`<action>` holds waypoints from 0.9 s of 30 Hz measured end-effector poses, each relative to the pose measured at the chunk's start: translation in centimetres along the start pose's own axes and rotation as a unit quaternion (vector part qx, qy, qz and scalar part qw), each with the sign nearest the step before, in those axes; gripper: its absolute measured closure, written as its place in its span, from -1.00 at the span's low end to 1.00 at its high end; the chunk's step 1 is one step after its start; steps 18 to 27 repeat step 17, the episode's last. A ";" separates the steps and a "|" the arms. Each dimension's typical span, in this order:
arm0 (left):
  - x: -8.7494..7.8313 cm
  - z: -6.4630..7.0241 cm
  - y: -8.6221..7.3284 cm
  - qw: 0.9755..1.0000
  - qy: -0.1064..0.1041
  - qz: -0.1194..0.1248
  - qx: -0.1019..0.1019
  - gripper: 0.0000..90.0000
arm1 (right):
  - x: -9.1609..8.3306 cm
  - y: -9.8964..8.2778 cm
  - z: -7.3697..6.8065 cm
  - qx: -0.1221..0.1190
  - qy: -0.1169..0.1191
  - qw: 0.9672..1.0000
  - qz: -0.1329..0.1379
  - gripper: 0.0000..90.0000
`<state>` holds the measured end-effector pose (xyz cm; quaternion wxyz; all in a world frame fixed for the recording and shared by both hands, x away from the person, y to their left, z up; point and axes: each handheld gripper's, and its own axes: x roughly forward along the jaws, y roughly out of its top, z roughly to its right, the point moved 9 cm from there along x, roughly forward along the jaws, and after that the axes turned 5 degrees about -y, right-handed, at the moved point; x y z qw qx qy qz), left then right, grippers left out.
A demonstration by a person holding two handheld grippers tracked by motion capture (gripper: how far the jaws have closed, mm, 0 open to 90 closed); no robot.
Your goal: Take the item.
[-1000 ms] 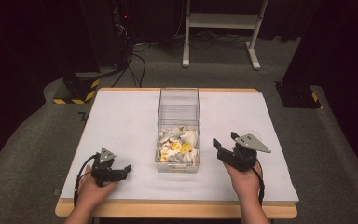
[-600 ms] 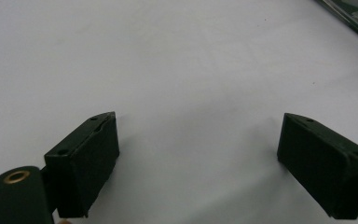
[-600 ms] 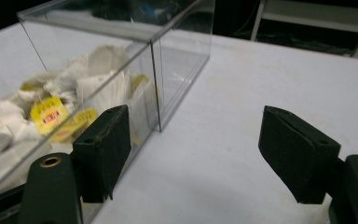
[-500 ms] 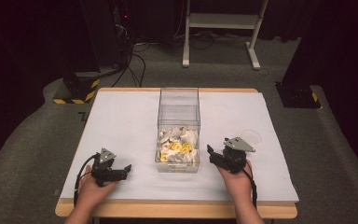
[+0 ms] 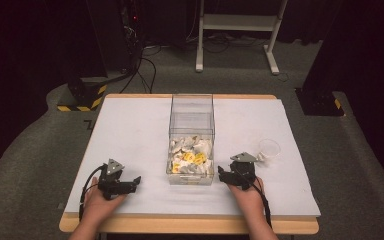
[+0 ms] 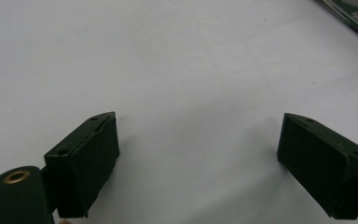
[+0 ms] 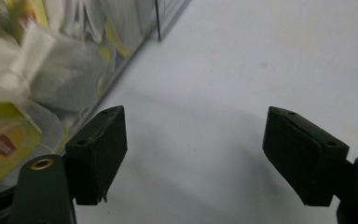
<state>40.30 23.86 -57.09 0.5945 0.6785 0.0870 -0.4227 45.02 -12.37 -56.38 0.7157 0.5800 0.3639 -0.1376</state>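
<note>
Right gripper view shows our right claw [image 7: 193, 154] released, its jaws just spread wider with nothing between them, low over the white worktop [image 7: 261, 70]. The clear box [image 5: 191, 135] of tea-bag packets [image 5: 190, 156] lies just to its left, long axis running away from us. Our left claw [image 5: 132, 182], also released, rests farther from the box.

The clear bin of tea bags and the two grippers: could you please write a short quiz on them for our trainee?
1. True or false: the right gripper holds a tea bag.
2. Where does the plastic cup stand: A, inside the clear bin; B, on the table right of the bin; C, beside the left gripper?
3. What lies in the near end of the bin?

Key
1. False; its jaws are open and empty.
2. B.
3. Tea bags, some with yellow tags.
</note>
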 end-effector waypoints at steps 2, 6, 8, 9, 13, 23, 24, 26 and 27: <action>0.0 0.0 0.0 1.000 0.000 0.000 0.000 -0.71 | 0.2 -0.2 -0.2 -0.015 -0.006 1.000 -0.009 -0.55; 0.0 0.0 0.0 1.000 0.000 0.000 0.000 -0.71 | 0.3 -0.2 -0.4 -0.015 -0.003 1.000 -0.010 -0.56; 0.0 0.0 0.0 1.000 0.000 0.000 0.000 -0.71 | 0.3 -0.2 -0.4 -0.012 -0.001 1.000 -0.011 -0.56; 0.0 0.0 0.0 1.000 0.000 0.000 0.000 -0.71 | 0.3 -0.2 -0.4 -0.011 -0.001 1.000 -0.011 -0.56; 0.0 0.0 0.0 1.000 0.000 0.000 0.000 -0.71 | 0.3 -0.2 -0.4 -0.012 -0.003 1.000 -0.011 -0.56; 0.0 0.0 0.0 1.000 0.000 0.000 0.000 -0.71 | 0.4 -0.2 -0.3 -0.010 -0.005 1.000 -0.014 -0.62; 0.0 0.0 0.0 1.000 0.000 0.000 0.000 -0.71 | 0.4 -0.2 -0.3 -0.010 -0.005 1.000 -0.014 -0.62; 0.0 0.0 0.0 1.000 0.000 0.000 0.000 -0.71 | 0.4 -0.2 -0.3 -0.010 -0.005 1.000 -0.014 -0.62; 0.0 0.0 0.0 1.000 0.000 0.000 0.000 -0.71 | 0.4 -0.2 -0.3 -0.010 -0.005 1.000 -0.014 -0.62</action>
